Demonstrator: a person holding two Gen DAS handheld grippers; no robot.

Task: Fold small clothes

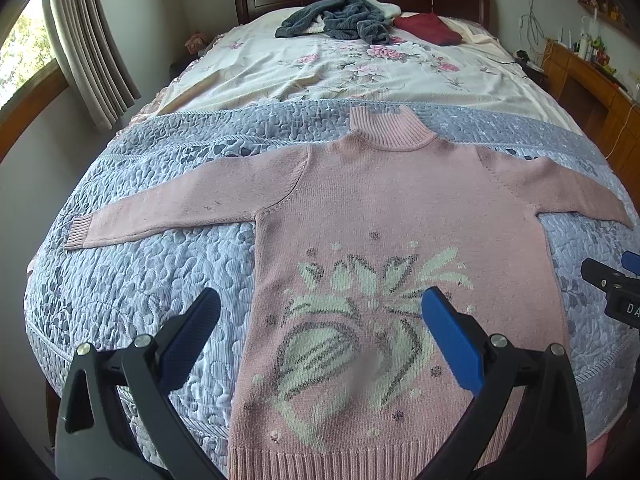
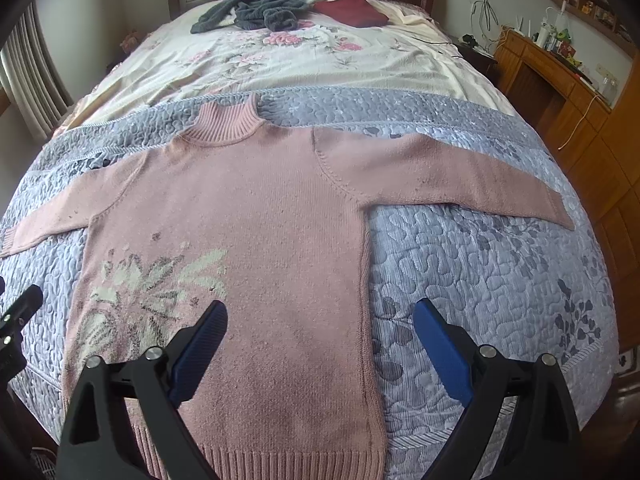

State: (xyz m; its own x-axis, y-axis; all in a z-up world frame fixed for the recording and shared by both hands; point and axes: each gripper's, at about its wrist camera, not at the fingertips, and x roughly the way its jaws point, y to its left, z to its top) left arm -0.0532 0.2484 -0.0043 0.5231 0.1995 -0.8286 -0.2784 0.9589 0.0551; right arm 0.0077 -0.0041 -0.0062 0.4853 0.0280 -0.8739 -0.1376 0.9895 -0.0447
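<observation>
While both grippers hover above the near edge of the bed (image 1: 120, 280), a pink sweater (image 1: 400, 208) lies flat on the blue quilt (image 2: 480, 272), front up, sleeves spread left and right, collar at the far end. The left gripper (image 1: 322, 312) has its jaws wide apart and empty over the floral motif; the right gripper (image 2: 318, 322) gapes equally, empty, over the sweater's right side. A grey garment (image 1: 344, 16) and a red one (image 1: 428, 28) sit far off by the headboard.
</observation>
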